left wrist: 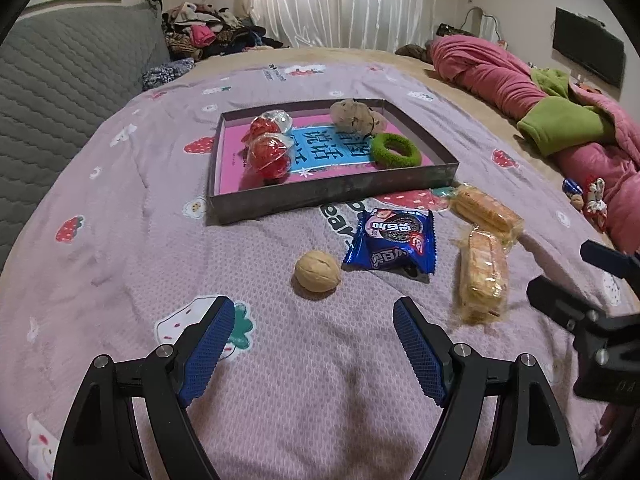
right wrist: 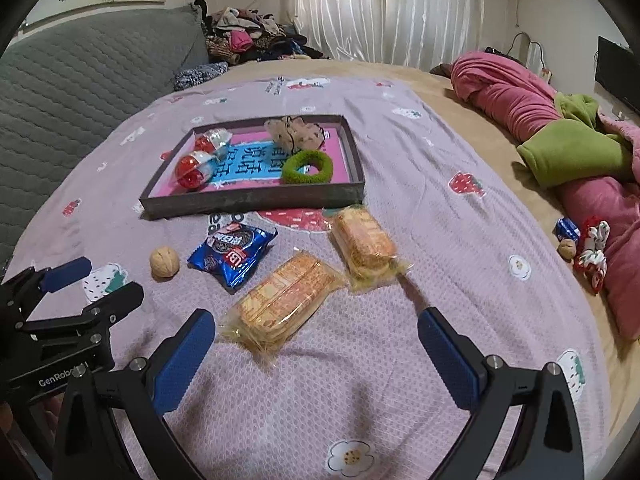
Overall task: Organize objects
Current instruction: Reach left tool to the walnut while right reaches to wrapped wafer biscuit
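A shallow dark box point(left wrist: 320, 196) point(right wrist: 248, 202) on the purple bedspread holds two red-and-clear capsules point(left wrist: 269, 152) point(right wrist: 196, 168), a beige scrunchie point(left wrist: 354, 114) point(right wrist: 296, 132) and a green hair ring point(left wrist: 394, 151) point(right wrist: 307, 167). In front of it lie a walnut point(left wrist: 318, 271) point(right wrist: 164, 262), a blue cookie packet point(left wrist: 394, 242) point(right wrist: 234, 252) and two cracker packs point(left wrist: 482, 276) point(right wrist: 286, 300) point(right wrist: 364, 244). My left gripper point(left wrist: 314, 312) is open, just short of the walnut. My right gripper point(right wrist: 316, 324) is open, around the near end of the nearer cracker pack.
A pink and green quilt point(right wrist: 560, 148) is bunched at the right. Beside it lie another walnut point(right wrist: 567, 248), a small blue packet point(right wrist: 566, 229) and a red-white scrunchie point(right wrist: 594, 248). A grey headboard point(left wrist: 68, 76) and a clothes pile point(right wrist: 248, 36) are at the left and back.
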A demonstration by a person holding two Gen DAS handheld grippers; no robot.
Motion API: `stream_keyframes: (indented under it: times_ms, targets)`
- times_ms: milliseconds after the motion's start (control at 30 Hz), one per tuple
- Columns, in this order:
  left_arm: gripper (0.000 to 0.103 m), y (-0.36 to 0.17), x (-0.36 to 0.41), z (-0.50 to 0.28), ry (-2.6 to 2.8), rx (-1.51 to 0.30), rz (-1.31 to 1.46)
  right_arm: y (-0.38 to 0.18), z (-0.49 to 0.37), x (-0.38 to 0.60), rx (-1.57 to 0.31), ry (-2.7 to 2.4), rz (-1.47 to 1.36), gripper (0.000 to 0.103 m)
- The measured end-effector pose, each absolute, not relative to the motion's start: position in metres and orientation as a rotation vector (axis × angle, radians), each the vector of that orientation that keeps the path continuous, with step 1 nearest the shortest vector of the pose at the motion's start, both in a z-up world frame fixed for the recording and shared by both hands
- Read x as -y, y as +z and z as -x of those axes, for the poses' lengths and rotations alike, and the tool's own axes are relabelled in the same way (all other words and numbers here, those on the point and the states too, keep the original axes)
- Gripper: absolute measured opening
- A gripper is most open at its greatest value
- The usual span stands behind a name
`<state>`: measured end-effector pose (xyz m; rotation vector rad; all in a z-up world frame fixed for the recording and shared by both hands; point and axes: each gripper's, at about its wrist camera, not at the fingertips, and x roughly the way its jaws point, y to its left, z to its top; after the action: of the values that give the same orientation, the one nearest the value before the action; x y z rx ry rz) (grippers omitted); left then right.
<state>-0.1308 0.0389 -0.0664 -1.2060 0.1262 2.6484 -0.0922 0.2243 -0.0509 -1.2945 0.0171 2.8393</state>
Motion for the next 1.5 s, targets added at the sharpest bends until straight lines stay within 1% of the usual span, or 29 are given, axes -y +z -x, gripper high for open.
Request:
stream_keyframes:
  times_ms: [267, 433, 667, 867, 1100, 1367, 1500]
  targets:
    - [0.082, -0.078, -0.035, 0.151, 2.65, -0.086, 1.237, -0.065, 0.104, -0.22, -0.012, 2.806, 1.308, 0.102]
    - [0.082, -0.084, -0.03, 0.159, 2.651, -0.049, 1.26, -0.071, 0.11, -0.221, -0.04, 2.789, 1.318, 0.102]
    - [0.082, -0.091, -0.029, 0.167, 2.642, -0.047, 1.281, -0.078, 0.116, -0.213, -0.042, 2.775, 1.339, 0.102]
    - [0.082, -0.096, -0.027, 0.173, 2.642, -0.037, 1.288, -0.087, 0.121, -0.211, -0.085, 2.748, 1.363, 0.102]
    - [0.082, -0.1, -0.026, 0.179, 2.644, -0.028, 1.289, -0.089, 0.126, -0.206, -0.071, 2.724, 1.35, 0.102]
    - [0.082, -0.103, -0.027, 0.183, 2.645, -0.021, 1.295, -0.095, 0.131, -0.207, -0.12, 2.702, 1.349, 0.102]
    - [0.082, -0.106, -0.031, 0.188, 2.647, -0.021, 1.303, -0.097, 0.135, -0.206, -0.115, 2.687, 1.334, 0.102]
